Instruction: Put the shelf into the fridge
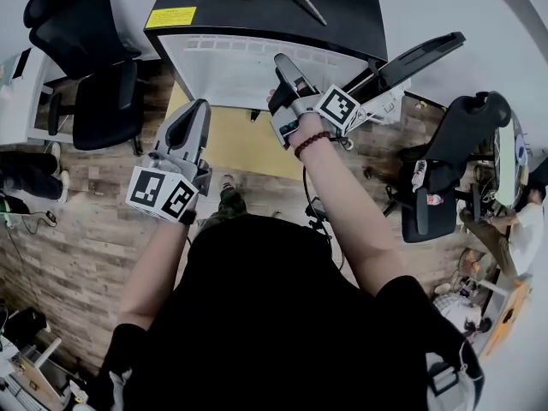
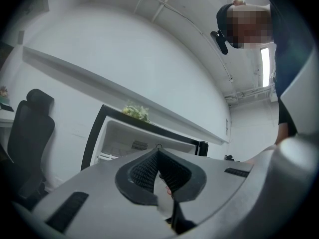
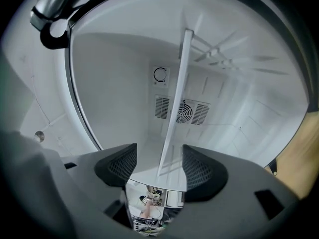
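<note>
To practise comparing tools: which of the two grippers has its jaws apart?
The right gripper, pointing into the fridge; the left gripper has its jaws together.

Support surface: brown wood-plank floor [image 1: 77,229], viewed from above.

Directly on it:
- A pale yellow rectangular mat [image 1: 244,148] lies flat on the planks.
- A black-cased fridge with a white interior [image 1: 257,24] stands at the mat's far edge, door swung open to the right.
- One black high-backed office chair [image 1: 94,84] stands left of the fridge.
- A second black office chair [image 1: 445,169] stands to the right, well apart from the first.
- The person's dark shoe [image 1: 227,197] rests at the mat's near edge.
</note>
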